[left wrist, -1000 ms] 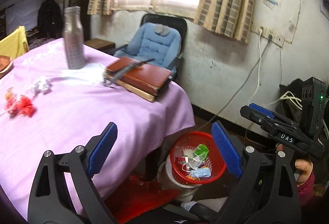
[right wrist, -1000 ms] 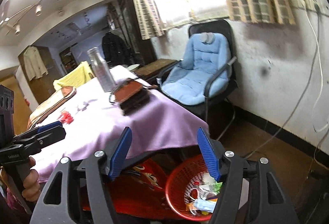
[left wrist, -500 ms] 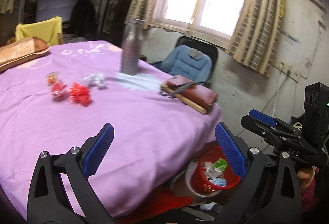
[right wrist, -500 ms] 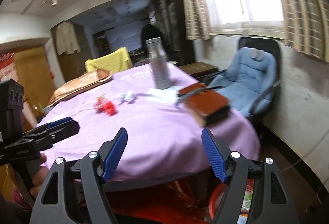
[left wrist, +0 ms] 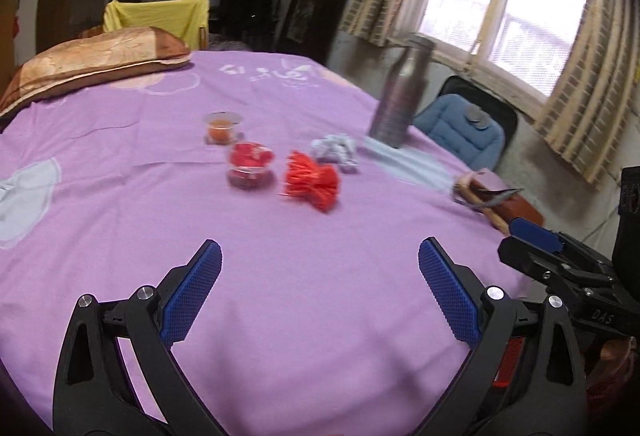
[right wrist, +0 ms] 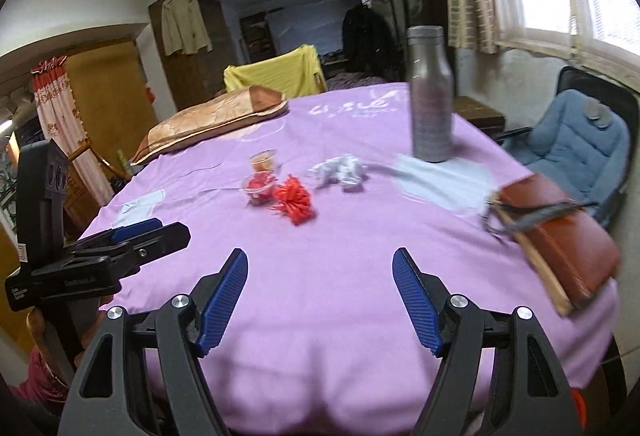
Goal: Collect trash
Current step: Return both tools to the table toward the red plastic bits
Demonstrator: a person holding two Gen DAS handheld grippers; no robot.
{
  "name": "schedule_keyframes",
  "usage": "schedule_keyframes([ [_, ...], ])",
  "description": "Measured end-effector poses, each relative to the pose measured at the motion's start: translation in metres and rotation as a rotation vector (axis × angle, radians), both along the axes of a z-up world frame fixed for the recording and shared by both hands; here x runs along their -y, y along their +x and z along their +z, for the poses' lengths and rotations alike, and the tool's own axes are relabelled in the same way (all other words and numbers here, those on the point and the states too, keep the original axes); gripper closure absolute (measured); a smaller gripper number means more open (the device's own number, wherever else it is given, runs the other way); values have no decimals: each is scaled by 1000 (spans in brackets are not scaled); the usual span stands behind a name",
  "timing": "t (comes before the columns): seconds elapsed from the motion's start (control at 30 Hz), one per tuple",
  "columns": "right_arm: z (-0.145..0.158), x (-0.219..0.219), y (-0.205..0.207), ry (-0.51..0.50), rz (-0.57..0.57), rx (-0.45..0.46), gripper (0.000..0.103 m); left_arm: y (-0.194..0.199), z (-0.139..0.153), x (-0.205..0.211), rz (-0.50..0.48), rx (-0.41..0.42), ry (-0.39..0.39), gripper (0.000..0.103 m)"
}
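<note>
Trash lies mid-table on the purple cloth: a red crumpled wrapper (left wrist: 314, 180) (right wrist: 294, 199), a clear cup with red bits (left wrist: 250, 166) (right wrist: 260, 186), a small cup with orange contents (left wrist: 222, 126) (right wrist: 264, 159) and a crumpled white tissue (left wrist: 336, 151) (right wrist: 340, 172). My left gripper (left wrist: 320, 288) is open and empty above the near table edge, well short of the trash. My right gripper (right wrist: 320, 296) is open and empty beside it, also short of the trash. Each shows in the other's view, the left gripper (right wrist: 132, 232) and the right gripper (left wrist: 536, 236). The trash bin is out of view.
A grey metal bottle (left wrist: 400, 96) (right wrist: 432, 96) stands at the far right on a pale cloth. A brown book with a strap (right wrist: 556, 232) (left wrist: 496, 200) lies at the right edge. A brown pillow (left wrist: 96, 60) lies far left. A blue chair (right wrist: 576, 140) stands beyond the table.
Both grippers swung up and left from the red bin on the floor to face the tabletop. The bin has left both views; the trash is now centred ahead. Both stayed open.
</note>
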State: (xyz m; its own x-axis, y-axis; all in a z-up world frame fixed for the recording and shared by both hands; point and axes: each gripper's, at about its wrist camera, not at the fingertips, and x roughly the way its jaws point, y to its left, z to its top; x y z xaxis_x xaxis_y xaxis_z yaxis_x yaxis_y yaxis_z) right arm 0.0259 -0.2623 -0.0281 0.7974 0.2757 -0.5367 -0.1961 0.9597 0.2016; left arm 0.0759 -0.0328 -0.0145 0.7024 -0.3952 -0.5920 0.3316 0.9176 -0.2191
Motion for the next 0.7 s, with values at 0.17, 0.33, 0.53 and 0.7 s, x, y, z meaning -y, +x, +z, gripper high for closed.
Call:
schedule_keyframes([
  [0.17, -5, -22, 43, 24, 47, -46, 29, 34, -2, -31, 79, -32, 51, 8],
  [0.33, -10, -35, 75, 33, 67, -65, 28, 71, -8, -62, 151, -87, 74, 8],
  [0.53, -19, -35, 113, 68, 60, -94, 26, 115, -15, -63, 152, -153, 58, 8],
  [0.7, -26, -23, 137, 110, 36, -112, 25, 143, -26, -21, 76, -173, 161, 8],
])
